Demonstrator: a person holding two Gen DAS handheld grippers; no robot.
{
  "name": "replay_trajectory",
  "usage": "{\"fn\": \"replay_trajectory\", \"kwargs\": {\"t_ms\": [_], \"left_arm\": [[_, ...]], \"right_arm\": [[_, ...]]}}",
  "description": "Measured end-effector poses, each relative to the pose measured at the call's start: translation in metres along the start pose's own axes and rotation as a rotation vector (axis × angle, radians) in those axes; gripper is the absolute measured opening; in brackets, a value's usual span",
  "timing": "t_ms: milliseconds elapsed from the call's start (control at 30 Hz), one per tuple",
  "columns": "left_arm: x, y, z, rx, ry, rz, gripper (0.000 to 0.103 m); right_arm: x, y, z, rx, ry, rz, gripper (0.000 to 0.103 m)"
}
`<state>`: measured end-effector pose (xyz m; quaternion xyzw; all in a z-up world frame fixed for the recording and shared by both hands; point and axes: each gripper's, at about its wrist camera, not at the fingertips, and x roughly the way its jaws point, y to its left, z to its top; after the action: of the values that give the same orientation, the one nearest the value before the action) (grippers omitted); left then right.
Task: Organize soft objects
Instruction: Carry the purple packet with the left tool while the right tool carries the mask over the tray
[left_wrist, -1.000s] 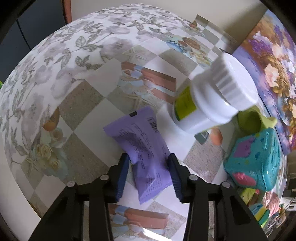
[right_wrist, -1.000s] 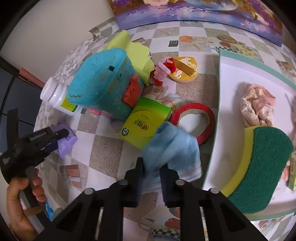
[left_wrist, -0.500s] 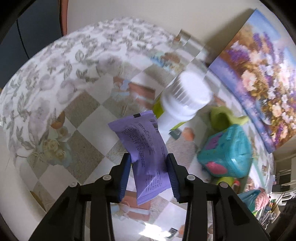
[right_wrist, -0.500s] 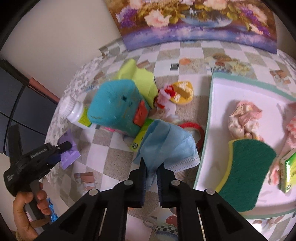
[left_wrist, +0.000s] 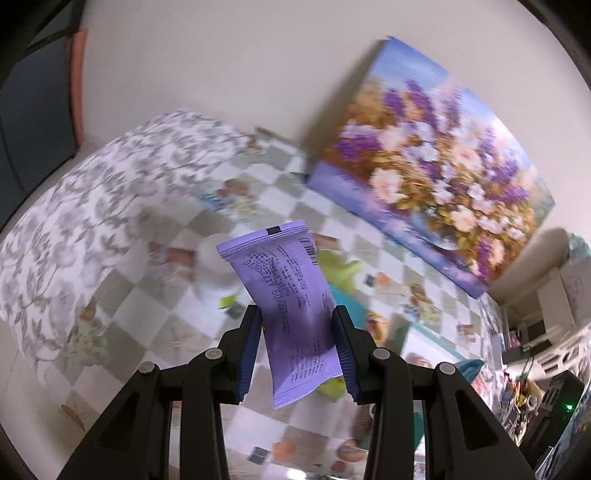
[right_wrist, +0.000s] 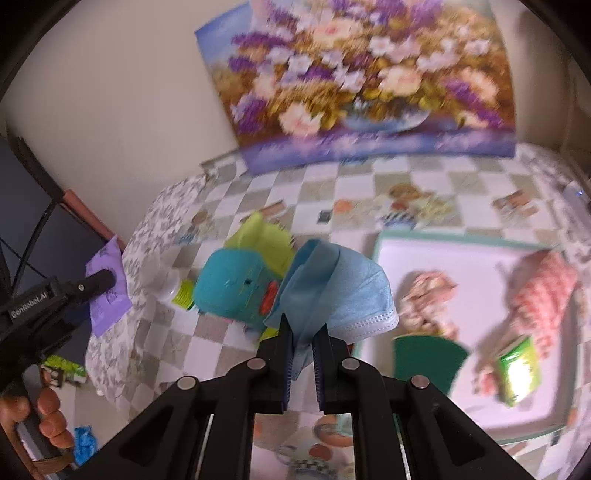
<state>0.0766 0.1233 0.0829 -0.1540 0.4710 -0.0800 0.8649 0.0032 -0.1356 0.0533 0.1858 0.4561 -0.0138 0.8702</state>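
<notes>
A checked and floral oilcloth table (right_wrist: 369, 206) is carrying everything, with a large flower painting (right_wrist: 362, 81) leaning on the wall behind it. On the table's right side a shallow white tray with a mint-green rim (right_wrist: 436, 236) is already holding soft items: a pink knitted cloth (right_wrist: 543, 295), a crumpled peach fabric piece (right_wrist: 428, 295), a green-and-yellow scouring sponge (right_wrist: 424, 358) and a small green packet (right_wrist: 517, 369). Left of the tray a teal plastic toy box (right_wrist: 229, 288) is lying by a white bottle with a yellow label (right_wrist: 177, 291).

The right gripper (right_wrist: 303, 354) is pinching a light blue disposable face mask (right_wrist: 340, 291) between nearly closed jaws, the mask hanging clear above the table near the tray's left edge. The left gripper (left_wrist: 297, 343) is clamping a flat purple foil sachet (left_wrist: 291, 306) across its width, held aloft and tilted.

Judging by the tray's contents, both items are probably heading there. Doing it well means carrying them high enough to clear the toy box, lowering over bare tray floor, and releasing only once low, since the limp mask could snag on a finger.
</notes>
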Motion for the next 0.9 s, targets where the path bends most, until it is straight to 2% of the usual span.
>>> {"fn": "replay_trajectory", "kwargs": {"t_ms": [100,200,367,433,533,667,900], "left_arm": [[-0.003,-0.031,0.002,0.042,0.000,-0.026,0.041],[-0.002,-0.066,0.002,0.094,0.006,-0.054,0.041],[0.010,-0.124,-0.007,0.180,0.029,-0.112,0.041],[0.016,-0.142,-0.011,0.187,0.044,-0.146,0.041],[0.023,-0.170,-0.016,0.217,0.057,-0.183,0.041],[0.034,-0.209,-0.027,0.287,0.082,-0.223,0.041],[0.062,-0.253,-0.053,0.391,0.141,-0.259,0.041]], "right_arm": [[-0.015,-0.014,0.007,0.019,-0.024,-0.021,0.011],[-0.033,-0.033,0.017,0.043,-0.067,-0.077,0.011],[-0.052,-0.068,0.033,0.114,-0.102,-0.123,0.011],[-0.058,-0.081,0.037,0.134,-0.115,-0.151,0.011],[-0.065,-0.101,0.039,0.162,-0.128,-0.183,0.011],[-0.070,-0.129,0.037,0.211,-0.135,-0.270,0.011],[-0.084,-0.177,0.028,0.292,-0.128,-0.409,0.011]]}}
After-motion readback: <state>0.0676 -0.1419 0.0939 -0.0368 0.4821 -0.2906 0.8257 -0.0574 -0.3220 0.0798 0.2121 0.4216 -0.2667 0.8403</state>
